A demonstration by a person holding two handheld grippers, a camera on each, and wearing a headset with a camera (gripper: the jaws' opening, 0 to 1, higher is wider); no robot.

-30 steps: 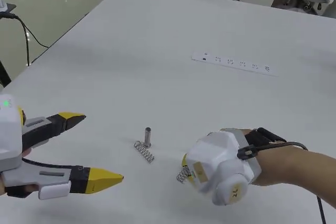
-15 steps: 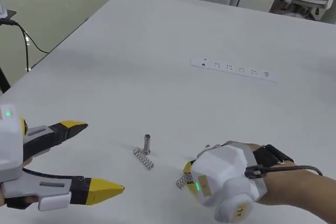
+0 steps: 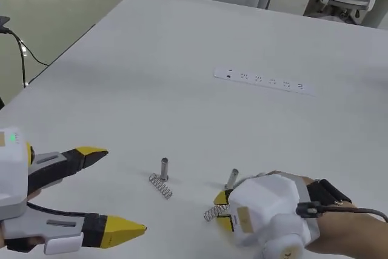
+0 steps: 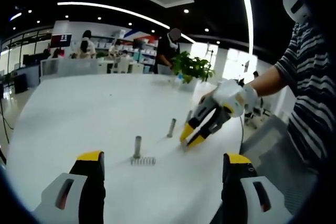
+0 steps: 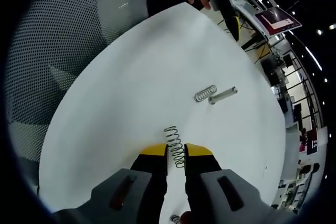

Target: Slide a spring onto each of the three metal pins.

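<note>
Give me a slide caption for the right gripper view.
Right gripper pinches a coiled metal spring on the white table, short metal pin beyond.

One coiled steel wire spring [image 3: 160,186] lies flat on its side, just beside the foot of a short grey metal pin [image 3: 164,168] that stands upright. That pair sits out ahead of the left gripper [image 3: 119,190], past its wide-spread yellow tips and roughly between the two grippers. The other spring [image 5: 172,136] is the same kind of small silvery coil. It's pinched by one end between the nearly closed yellow tips of the right gripper [image 5: 176,150], with most of its coils poking out beyond them. A second grey pin [image 3: 232,178] stands just beside that gripper on its far side, leaning a little. Both pins are plain bare metal.
</note>
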